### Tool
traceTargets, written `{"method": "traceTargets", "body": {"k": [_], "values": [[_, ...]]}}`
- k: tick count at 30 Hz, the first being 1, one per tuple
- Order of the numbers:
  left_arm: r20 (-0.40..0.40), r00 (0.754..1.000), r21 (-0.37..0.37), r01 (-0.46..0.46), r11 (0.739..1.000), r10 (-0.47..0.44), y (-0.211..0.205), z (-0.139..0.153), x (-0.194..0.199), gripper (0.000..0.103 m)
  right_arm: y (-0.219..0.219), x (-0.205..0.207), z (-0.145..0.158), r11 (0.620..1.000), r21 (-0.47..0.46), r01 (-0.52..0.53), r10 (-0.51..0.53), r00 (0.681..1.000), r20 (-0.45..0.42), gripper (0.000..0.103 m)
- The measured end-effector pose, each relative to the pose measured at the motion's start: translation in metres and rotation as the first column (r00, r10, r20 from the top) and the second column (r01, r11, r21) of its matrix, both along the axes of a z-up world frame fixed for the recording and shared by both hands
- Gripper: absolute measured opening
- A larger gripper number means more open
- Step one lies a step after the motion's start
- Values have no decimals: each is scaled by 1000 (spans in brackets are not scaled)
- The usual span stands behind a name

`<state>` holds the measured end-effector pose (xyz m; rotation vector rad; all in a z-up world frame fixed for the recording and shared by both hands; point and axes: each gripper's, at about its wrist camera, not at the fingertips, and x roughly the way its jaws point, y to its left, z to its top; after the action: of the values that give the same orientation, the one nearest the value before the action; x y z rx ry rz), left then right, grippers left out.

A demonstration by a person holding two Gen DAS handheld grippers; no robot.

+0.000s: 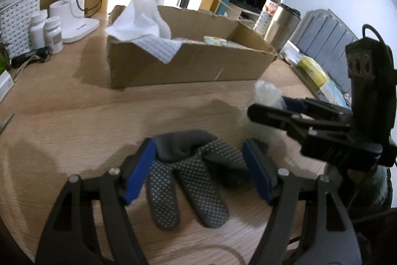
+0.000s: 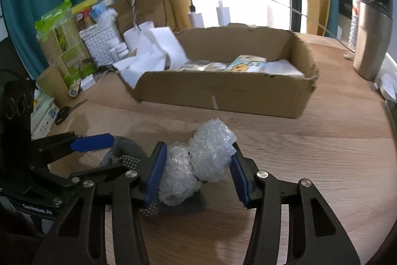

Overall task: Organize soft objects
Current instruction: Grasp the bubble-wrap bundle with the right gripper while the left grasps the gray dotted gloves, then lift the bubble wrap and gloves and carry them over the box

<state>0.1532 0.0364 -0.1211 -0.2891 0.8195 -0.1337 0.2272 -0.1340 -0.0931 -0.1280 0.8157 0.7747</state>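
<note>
A grey dotted glove (image 1: pixel 188 180) lies on the wooden table between the open blue pads of my left gripper (image 1: pixel 198 173). A wad of clear bubble wrap (image 2: pixel 198 163) lies between the blue pads of my right gripper (image 2: pixel 197 170), which touch its sides; the jaws stand wide. The bubble wrap (image 1: pixel 265 101) and right gripper (image 1: pixel 270 108) also show in the left wrist view. The glove (image 2: pixel 124 153) and left gripper (image 2: pixel 104 153) show in the right wrist view. A cardboard box (image 1: pixel 188 66) holding white cloth (image 1: pixel 144 24) and packets stands behind.
A white basket (image 1: pixel 17 16), pill bottles (image 1: pixel 53 34) and a lamp base (image 1: pixel 77 26) stand at the left. A steel tumbler (image 2: pixel 372 36) and water bottle (image 2: pixel 358 11) stand at the right. Scissors (image 2: pixel 67 111) and green packets (image 2: pixel 62 41) lie left of the box (image 2: pixel 223 86).
</note>
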Motion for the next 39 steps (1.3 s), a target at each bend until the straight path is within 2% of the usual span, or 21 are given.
{"method": "traceTargets", "body": {"k": [12,16,21,25,26,30,31,34,36,39], "values": [[-59,997,64,49,997,-46,-30,-8,17,77,-38,12,-2,997,43,60,-60,998,-5,53],[-69,996,116,67,991,-59,-41,-10,23,88,-48,18,-6,996,52,77,-76,997,-14,53],[-95,992,262,108,959,-85,-63,-14,27,89,-55,22,-8,994,63,91,-90,996,-20,53],[-96,991,266,112,957,-89,-63,-14,28,88,-59,23,-9,993,69,97,-96,995,-25,53],[-95,991,265,112,958,-89,-63,-14,28,85,-60,23,-8,993,71,97,-95,995,-24,53],[-80,993,266,106,958,-88,-64,-13,24,56,-62,22,-7,992,75,101,-99,995,-19,53],[-74,993,263,104,959,-88,-63,-12,23,52,-63,22,-6,992,77,104,-102,995,-18,53],[-66,994,197,99,975,-87,-58,-9,21,43,-65,21,-3,991,81,104,-103,995,-13,53],[-65,994,184,103,977,-92,-58,-8,21,42,-66,20,1,991,87,104,-104,995,-6,53],[-53,993,124,116,986,-110,-57,-3,20,42,-68,19,7,990,93,103,-103,995,2,53]]}}
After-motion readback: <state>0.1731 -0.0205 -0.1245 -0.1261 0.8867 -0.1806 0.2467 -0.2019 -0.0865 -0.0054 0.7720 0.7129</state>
